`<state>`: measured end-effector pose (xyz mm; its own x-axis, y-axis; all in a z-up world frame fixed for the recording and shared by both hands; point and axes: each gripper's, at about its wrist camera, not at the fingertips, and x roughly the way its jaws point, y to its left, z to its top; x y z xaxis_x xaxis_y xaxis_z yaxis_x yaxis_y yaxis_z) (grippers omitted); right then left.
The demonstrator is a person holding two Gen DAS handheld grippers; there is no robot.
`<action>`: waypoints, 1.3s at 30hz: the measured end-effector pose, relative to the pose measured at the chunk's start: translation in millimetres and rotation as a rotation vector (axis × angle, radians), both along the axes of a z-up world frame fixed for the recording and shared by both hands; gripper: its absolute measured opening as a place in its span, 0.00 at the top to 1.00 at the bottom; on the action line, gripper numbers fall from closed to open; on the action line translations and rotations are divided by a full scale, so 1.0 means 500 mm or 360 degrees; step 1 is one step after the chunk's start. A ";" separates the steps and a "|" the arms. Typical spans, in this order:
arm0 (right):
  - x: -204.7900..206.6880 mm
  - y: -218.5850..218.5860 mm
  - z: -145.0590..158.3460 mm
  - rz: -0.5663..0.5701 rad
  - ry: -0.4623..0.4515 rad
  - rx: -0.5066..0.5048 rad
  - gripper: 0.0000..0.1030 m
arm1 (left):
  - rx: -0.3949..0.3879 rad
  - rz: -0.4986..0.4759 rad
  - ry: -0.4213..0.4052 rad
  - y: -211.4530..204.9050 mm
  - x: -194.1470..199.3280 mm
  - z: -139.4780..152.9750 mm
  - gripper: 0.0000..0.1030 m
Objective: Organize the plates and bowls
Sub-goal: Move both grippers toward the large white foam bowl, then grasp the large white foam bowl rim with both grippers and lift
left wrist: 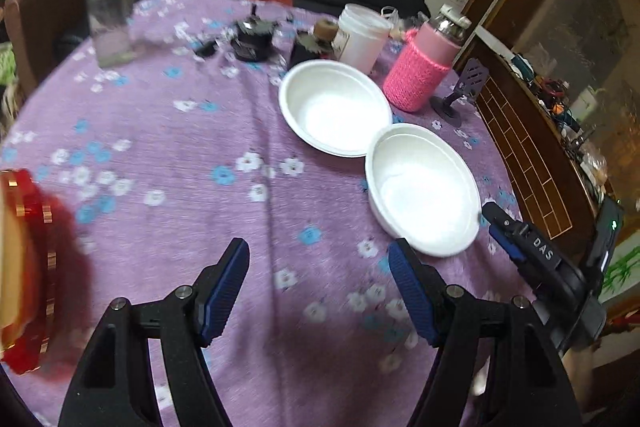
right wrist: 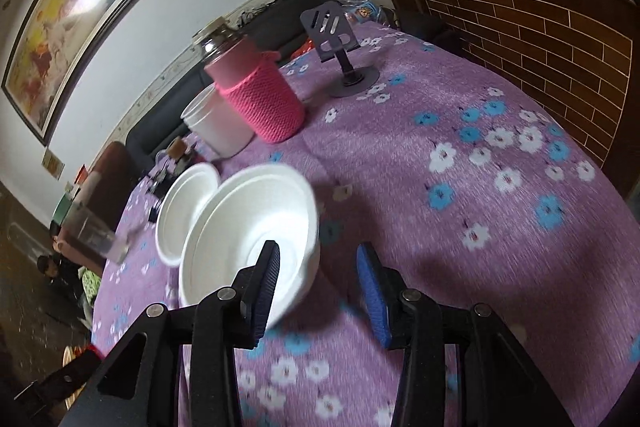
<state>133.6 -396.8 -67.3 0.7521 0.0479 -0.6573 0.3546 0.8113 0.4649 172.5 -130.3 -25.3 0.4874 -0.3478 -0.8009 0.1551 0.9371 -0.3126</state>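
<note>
Bowls (left wrist: 420,187) beside both gaping, empty tools

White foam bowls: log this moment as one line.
two white foam bowls, near and far, side by side on purple floral tablecloth | left gripper open, empty | right gripper open, beside near bowl

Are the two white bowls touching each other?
Touching, it seems. In the left wrist view the far bowl and the near bowl meet rim to rim, no cloth visible between them.

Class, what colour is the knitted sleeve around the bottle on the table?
Bright pink. The knitted sleeve on the bottle shows best in the right wrist view.
</note>
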 end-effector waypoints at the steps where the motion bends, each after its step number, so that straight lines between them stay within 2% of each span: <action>1: 0.008 -0.003 -0.004 -0.0002 0.0000 0.0003 0.58 | -0.0007 0.0008 0.0030 -0.012 0.017 -0.010 0.31; 8: 0.039 -0.007 -0.031 0.0052 0.0003 0.0001 0.57 | -0.0029 0.0012 0.0168 -0.068 0.080 -0.059 0.31; 17: 0.076 -0.008 -0.072 0.0156 0.0048 0.0100 0.57 | -0.0038 0.0009 0.0247 -0.107 0.126 -0.114 0.34; 21: 0.084 0.004 -0.078 0.0206 0.0054 0.0103 0.57 | -0.0050 0.0000 0.0256 -0.121 0.136 -0.121 0.45; 23: 0.085 0.009 -0.082 0.0224 0.0062 0.0110 0.61 | -0.0052 -0.0007 0.0260 -0.127 0.141 -0.123 0.52; 25: 0.085 0.012 -0.085 0.0239 0.0067 0.0123 0.70 | -0.0047 -0.0011 0.0263 -0.131 0.148 -0.125 0.60; 28: 0.084 0.020 -0.086 0.0264 0.0072 0.0131 0.77 | -0.0052 -0.0025 0.0273 -0.136 0.156 -0.130 0.72; 30: 0.083 0.028 -0.085 0.0278 0.0075 0.0114 0.80 | -0.0049 -0.0038 0.0274 -0.140 0.157 -0.131 0.74; 33: 0.081 0.038 -0.087 0.0308 0.0079 0.0124 0.85 | -0.0031 -0.0072 0.0258 -0.139 0.148 -0.127 0.86; 39: 0.074 0.070 -0.085 0.0393 0.0066 0.0079 0.86 | 0.0026 -0.0061 0.0210 -0.115 0.128 -0.110 0.86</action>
<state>170.9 -361.6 -109.7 0.6860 0.2597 -0.6796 0.1684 0.8521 0.4956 236.4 -187.6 -80.3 0.3643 -0.3505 -0.8628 0.1493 0.9365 -0.3174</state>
